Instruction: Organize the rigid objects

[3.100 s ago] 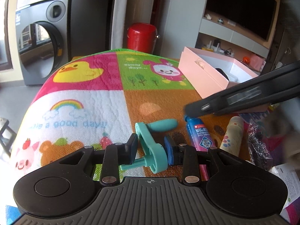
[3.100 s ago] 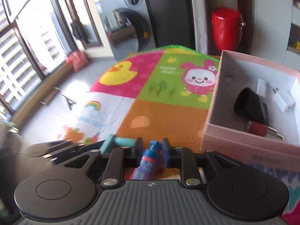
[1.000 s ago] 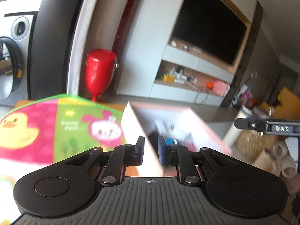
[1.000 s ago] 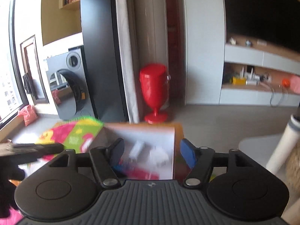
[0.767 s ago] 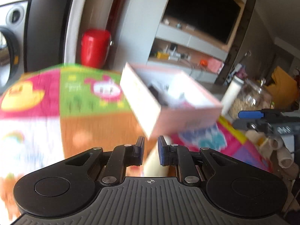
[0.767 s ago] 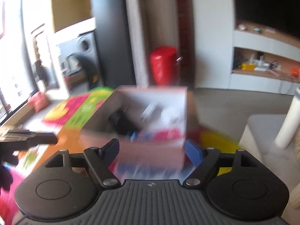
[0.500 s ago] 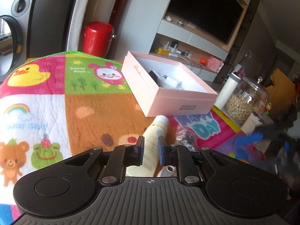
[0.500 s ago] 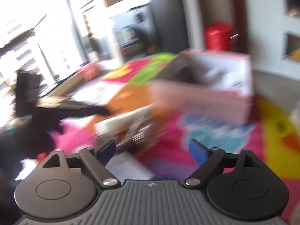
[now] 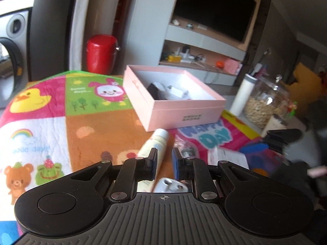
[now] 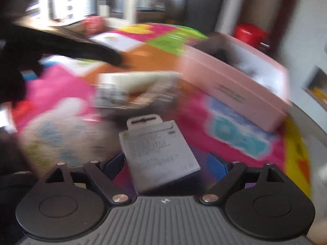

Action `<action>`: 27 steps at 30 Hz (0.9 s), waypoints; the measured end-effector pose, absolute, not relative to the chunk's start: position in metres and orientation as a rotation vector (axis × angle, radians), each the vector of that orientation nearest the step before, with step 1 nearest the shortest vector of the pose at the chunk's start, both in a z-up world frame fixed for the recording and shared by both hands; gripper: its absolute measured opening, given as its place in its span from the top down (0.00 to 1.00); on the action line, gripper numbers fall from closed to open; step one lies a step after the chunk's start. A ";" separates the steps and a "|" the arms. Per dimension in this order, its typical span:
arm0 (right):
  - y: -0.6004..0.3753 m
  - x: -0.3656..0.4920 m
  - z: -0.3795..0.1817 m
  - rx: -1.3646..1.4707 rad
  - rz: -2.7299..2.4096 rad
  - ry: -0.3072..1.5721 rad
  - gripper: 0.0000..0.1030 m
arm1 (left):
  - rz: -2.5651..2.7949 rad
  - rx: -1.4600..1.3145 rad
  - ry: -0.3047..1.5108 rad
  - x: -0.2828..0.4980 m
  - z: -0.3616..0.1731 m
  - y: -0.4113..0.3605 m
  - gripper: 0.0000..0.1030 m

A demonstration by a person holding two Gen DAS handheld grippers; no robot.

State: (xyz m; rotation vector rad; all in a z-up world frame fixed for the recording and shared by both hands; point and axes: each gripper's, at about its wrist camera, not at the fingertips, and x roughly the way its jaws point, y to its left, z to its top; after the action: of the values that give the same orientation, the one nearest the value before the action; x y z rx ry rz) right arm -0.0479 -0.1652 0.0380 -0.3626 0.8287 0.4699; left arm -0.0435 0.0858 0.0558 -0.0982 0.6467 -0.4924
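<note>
My left gripper [image 9: 165,164] is shut with nothing in it, low over the colourful mat [image 9: 51,106]. A cream tube [image 9: 157,140] lies just beyond its fingertips, and a small white plug-like piece [image 9: 170,185] sits under them. The pink box [image 9: 179,110] stands open behind, with a black item and white chargers inside. My right gripper [image 10: 165,161] is open wide, pointing down at a flat white packet [image 10: 157,151] that lies between its fingers without touching the pads. In this blurred view the box [image 10: 235,85], the tube [image 10: 139,81] and the left gripper [image 10: 81,49] lie beyond.
A crinkly dark packet [image 9: 186,149] lies right of the tube. A glass jar [image 9: 265,104] and a white bottle [image 9: 243,94] stand at the mat's right edge. A red bin [image 9: 101,55] stands on the floor behind the mat.
Both grippers came away from the pink box and dropped towards the mat. The teal tool and blue tube they held are gone. The right jaws opened wider and now straddle the white packet.
</note>
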 end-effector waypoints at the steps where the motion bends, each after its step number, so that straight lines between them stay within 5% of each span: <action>1: -0.175 -0.040 0.035 -0.323 0.417 0.842 0.15 | -0.509 -0.107 0.656 -0.044 0.056 0.086 0.83; 10: -0.211 -0.036 0.020 -0.075 0.319 0.795 0.07 | -0.533 0.009 0.719 -0.024 0.041 0.025 0.82; 16: -0.207 -0.051 0.018 -0.112 0.321 0.745 0.01 | -0.486 0.158 0.770 -0.011 0.016 -0.012 0.63; 27: -0.205 -0.055 0.013 -0.114 0.341 0.739 0.00 | -0.484 0.040 0.759 -0.004 0.014 -0.002 0.75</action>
State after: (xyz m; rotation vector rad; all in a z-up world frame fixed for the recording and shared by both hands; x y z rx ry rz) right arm -0.0546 -0.2054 0.0130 -0.1143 0.7395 0.3409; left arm -0.0040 -0.0016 0.0139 0.0403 0.7594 -0.4839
